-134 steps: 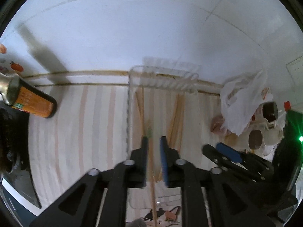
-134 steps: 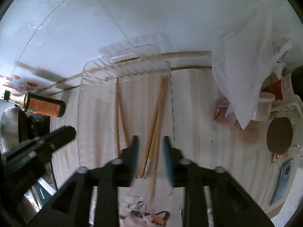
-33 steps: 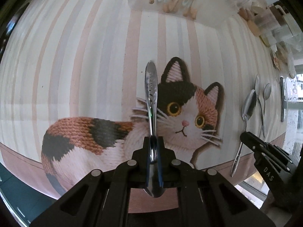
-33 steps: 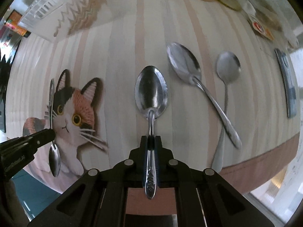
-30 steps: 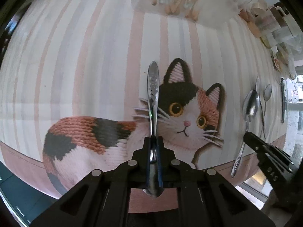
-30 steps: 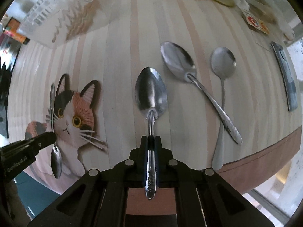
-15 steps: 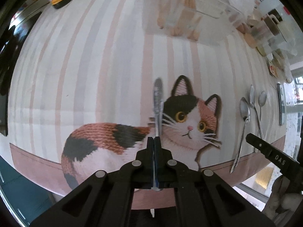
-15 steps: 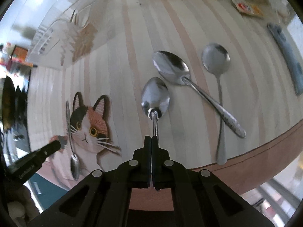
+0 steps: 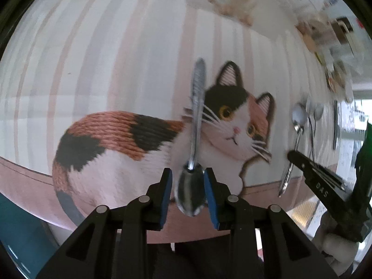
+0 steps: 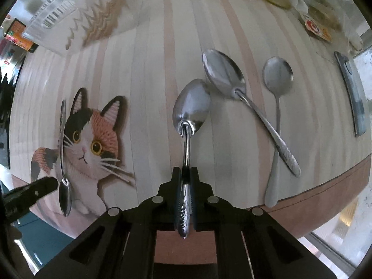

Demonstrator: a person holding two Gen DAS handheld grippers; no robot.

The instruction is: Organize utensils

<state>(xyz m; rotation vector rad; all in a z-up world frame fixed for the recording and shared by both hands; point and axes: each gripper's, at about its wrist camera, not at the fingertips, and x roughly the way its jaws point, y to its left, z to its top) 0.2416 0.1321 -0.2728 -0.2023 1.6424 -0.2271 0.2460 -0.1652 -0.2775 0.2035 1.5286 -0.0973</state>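
Note:
My left gripper (image 9: 187,179) is open, its jaws either side of the bowl of a small steel spoon (image 9: 196,116) that lies on the cat picture of the mat, handle pointing away. It also shows in the right wrist view (image 10: 62,153), with the left gripper's tip (image 10: 34,191) beside it. My right gripper (image 10: 186,174) is shut on the handle of a larger steel spoon (image 10: 191,109), bowl forward over the striped mat. Two more spoons (image 10: 246,102) (image 10: 276,116) lie crossed to its right. The clear plastic tray (image 10: 76,16) with chopsticks sits far left.
The striped mat (image 10: 151,58) ends at the table's near edge. A grey phone-like bar (image 10: 352,95) lies at the far right. Packets and cups (image 10: 316,28) crowd the back right. A sauce bottle (image 10: 19,37) lies at the far left.
My left gripper has opened; the small spoon it held now lies on the mat between its jaws. My right gripper stays shut on its spoon.

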